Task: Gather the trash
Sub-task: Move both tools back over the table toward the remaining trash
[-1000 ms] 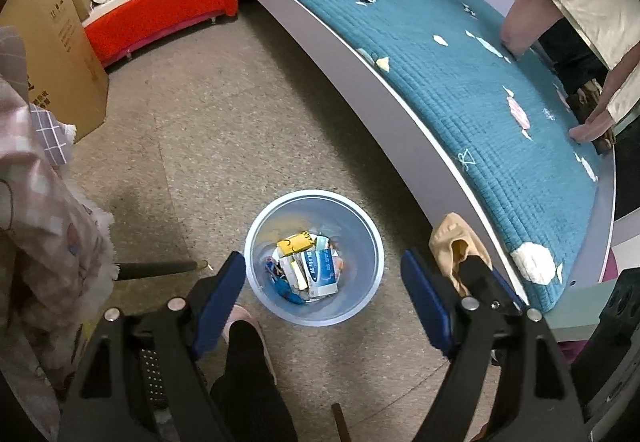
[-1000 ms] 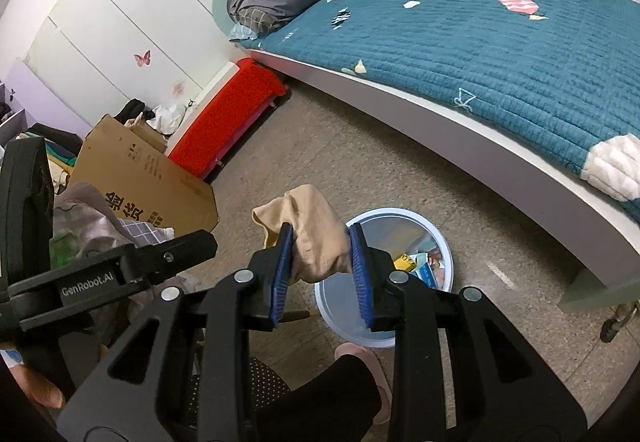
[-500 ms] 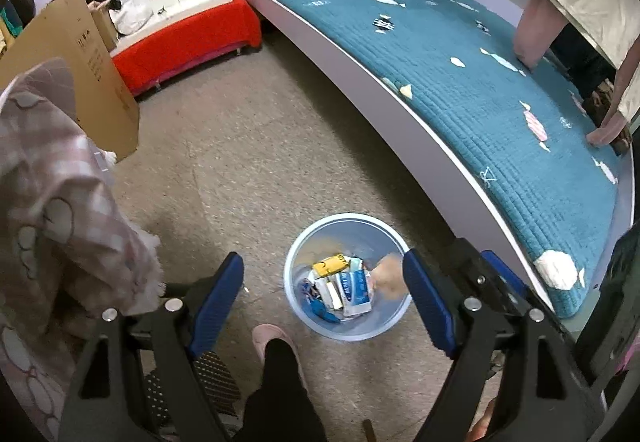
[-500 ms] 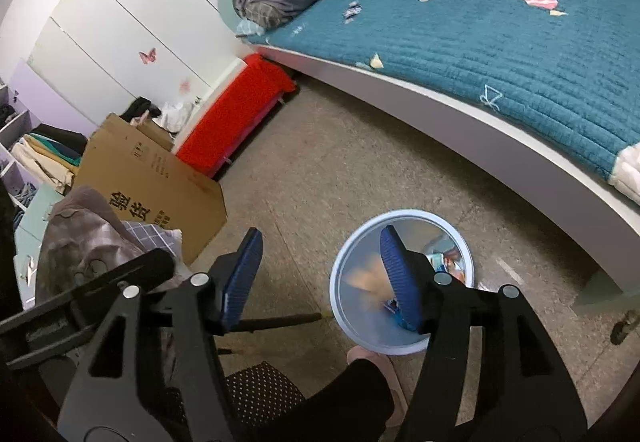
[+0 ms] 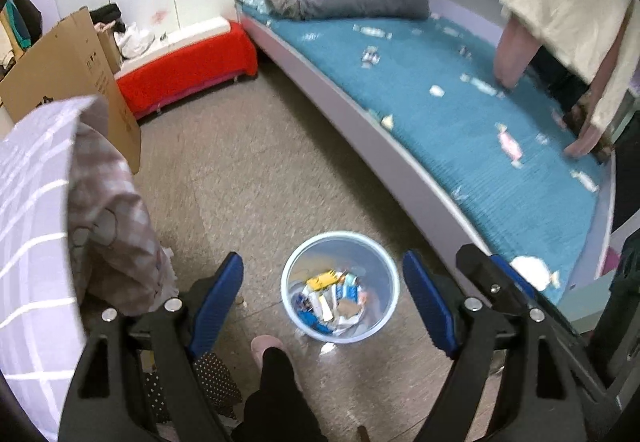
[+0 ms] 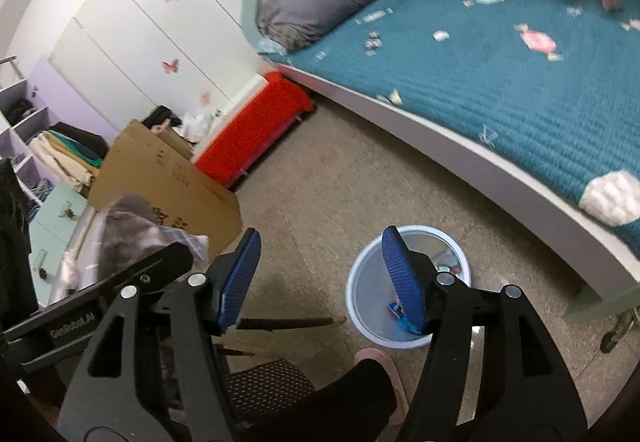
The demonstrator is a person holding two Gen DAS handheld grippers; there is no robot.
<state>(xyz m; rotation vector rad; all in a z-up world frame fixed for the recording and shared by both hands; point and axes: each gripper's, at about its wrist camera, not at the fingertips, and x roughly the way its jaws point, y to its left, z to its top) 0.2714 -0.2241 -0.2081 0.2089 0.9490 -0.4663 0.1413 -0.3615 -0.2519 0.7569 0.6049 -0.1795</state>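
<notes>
A pale blue trash bin (image 5: 362, 254) stands on the floor beside the bed. It holds wrappers and packets (image 5: 328, 294), with a tan crumpled piece (image 5: 350, 308) lying on top. My left gripper (image 5: 323, 258) hangs open high above the bin, nothing between its blue pads. In the right wrist view my right gripper (image 6: 321, 233) is also open and empty. Its right finger covers part of the bin (image 6: 370, 262), which sits below and to the right.
A bed with a teal quilt (image 5: 460, 130) runs along the right, a person's pink legs (image 5: 512, 54) on it. A red bench (image 5: 188, 62), a cardboard box (image 5: 68, 70) and plaid cloth (image 5: 60, 202) stand left. A pink-slippered foot (image 5: 266, 344) rests beside the bin.
My right gripper opened and let go of the tan piece, which dropped into the bin. Both grippers rose, so the bin looks smaller and lower in view.
</notes>
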